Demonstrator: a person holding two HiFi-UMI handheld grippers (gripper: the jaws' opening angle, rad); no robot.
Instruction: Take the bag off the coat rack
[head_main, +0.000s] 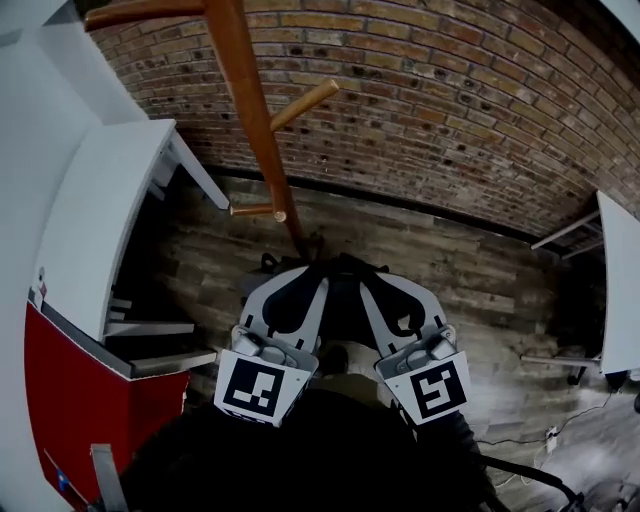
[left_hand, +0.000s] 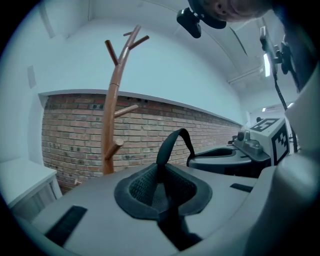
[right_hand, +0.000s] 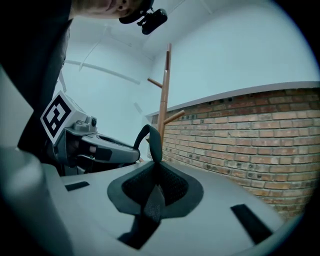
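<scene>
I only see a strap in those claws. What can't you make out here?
The bag itself: only its strap shows; the left gripper and right gripper cover what hangs below in the head view, the jaws in both gripper views.
Foot of the coat rack: mostly behind the grippers, head view.
The dark mass at the head view's bottom edge: bag or clothing, cannot tell.

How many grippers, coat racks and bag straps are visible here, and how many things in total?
grippers: 2, the left gripper and the right gripper
coat rack: 1
bag strap: 1
total: 4
</scene>
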